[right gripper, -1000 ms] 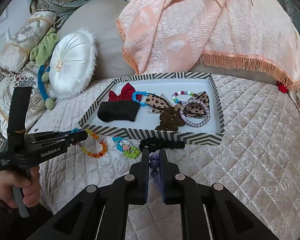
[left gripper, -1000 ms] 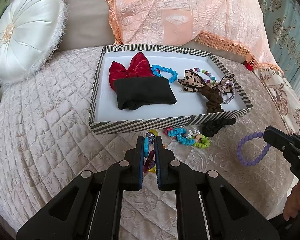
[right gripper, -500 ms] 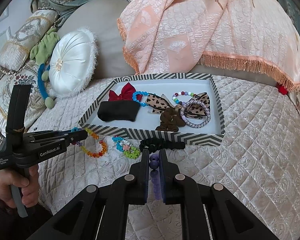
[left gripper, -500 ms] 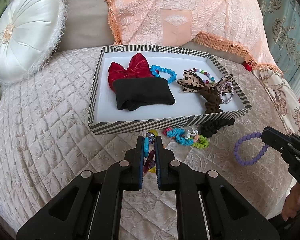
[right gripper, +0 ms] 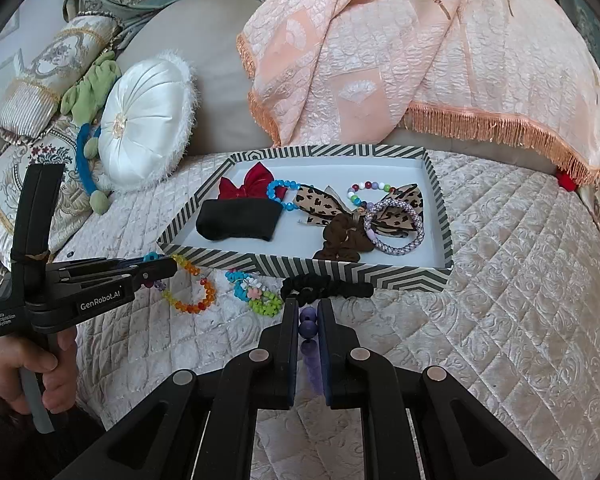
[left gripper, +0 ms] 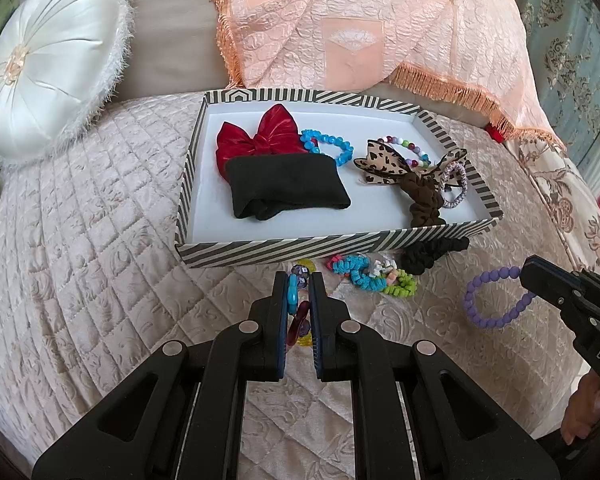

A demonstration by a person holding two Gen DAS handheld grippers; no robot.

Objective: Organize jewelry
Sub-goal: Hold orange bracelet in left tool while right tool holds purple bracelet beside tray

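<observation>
On the quilted bed [left gripper: 80,240], front edge of tray: my two grippers hang side by side over the loose pieces.
Left gripper [left gripper: 300,280]: I see its fingers clamped on the rainbow bead bracelet [right gripper: 190,290]; blue, purple and red beads show between the pads in my left view.
Rainbow bracelet, place: most of its loop lies on the quilt just before the tray's front left corner, one end pinched and raised.
Right gripper [right gripper: 309,312]: fingers clamped on the purple bead bracelet [left gripper: 496,300]; two round beads sit between the pads.
Purple bracelet, place: hangs from the fingertips as an open loop, off the tray's front right corner, over the quilt.
Striped tray [left gripper: 320,242]: black and white walls, white floor, set square on the bed.
Tray, left half: red bow [left gripper: 260,140] at the back, black folded cloth [left gripper: 288,188] overlapping its front edge.
Tray, middle back: blue bead bracelet [left gripper: 328,146], touching the bow.
Tray, right half: leopard bow [right gripper: 320,204], brown scrunchie [right gripper: 344,238], silver-lilac bangle [right gripper: 394,232] and a multicolour bead bracelet [right gripper: 366,190], crowded together.
Quilt, along tray's front edge: blue and green coil ties [right gripper: 256,294] with small flowers, then a black scrunchie [right gripper: 328,288] touching the wall.
Beyond the tray: white round cushion [left gripper: 52,64] to the left, peach fringed throw [left gripper: 360,28] behind.
Hands: I see a hand [right gripper: 28,372] on the left gripper's handle.
</observation>
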